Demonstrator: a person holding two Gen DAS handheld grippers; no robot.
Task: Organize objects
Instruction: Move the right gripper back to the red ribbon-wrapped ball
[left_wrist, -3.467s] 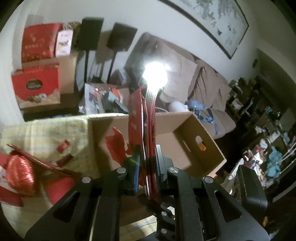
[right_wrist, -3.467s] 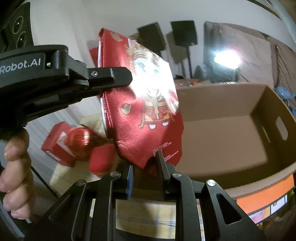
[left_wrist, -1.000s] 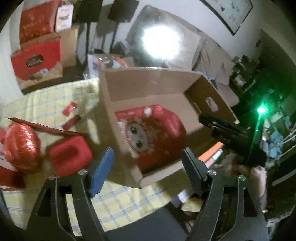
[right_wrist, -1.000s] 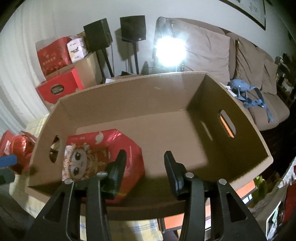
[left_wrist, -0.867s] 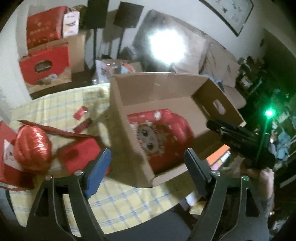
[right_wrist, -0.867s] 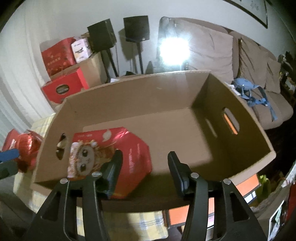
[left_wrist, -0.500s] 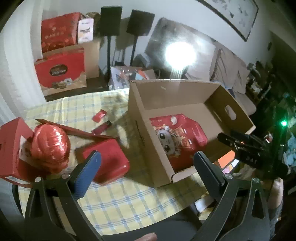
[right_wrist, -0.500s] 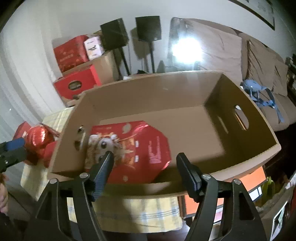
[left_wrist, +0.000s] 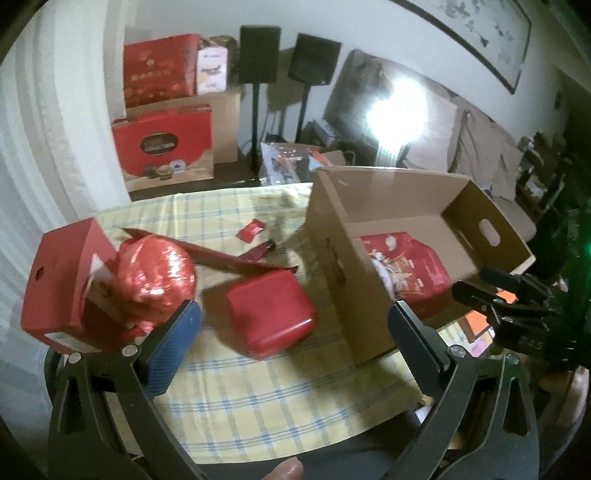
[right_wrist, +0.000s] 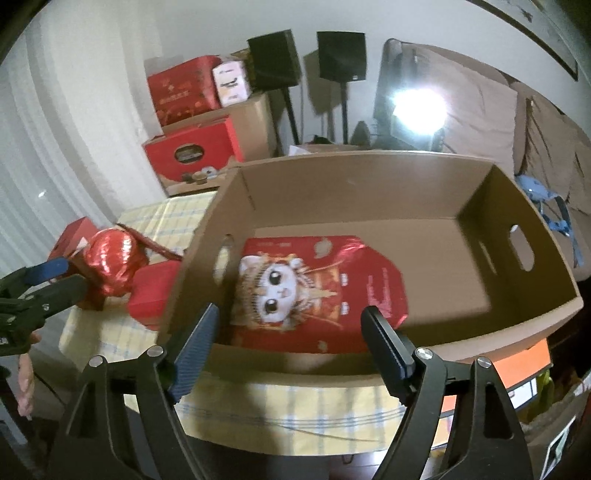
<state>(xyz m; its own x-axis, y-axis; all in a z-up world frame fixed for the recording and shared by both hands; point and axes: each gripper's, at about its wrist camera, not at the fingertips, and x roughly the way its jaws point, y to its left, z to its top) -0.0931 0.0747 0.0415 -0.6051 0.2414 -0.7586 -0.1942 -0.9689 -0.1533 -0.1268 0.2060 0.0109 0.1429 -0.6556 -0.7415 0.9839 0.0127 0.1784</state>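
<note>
one cardboard box (right_wrist: 480, 206), one red cartoon packet (right_wrist: 317, 291), one foil ball (left_wrist: 153, 273), one red pouch (left_wrist: 271, 314), two speakers (left_wrist: 258, 53)

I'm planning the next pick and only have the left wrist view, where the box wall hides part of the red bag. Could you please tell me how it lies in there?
Observer: The red bag lies flat on the floor of the cardboard box, cartoon face up. It sits at the end with the handle cutout that faces the other red items.
Operator: Thank you. Is the right gripper holding anything? I only see it from the side.
Observer: No. The right gripper is open, with its jaws wide apart and nothing between them. It is just at the box's near wall.
</note>
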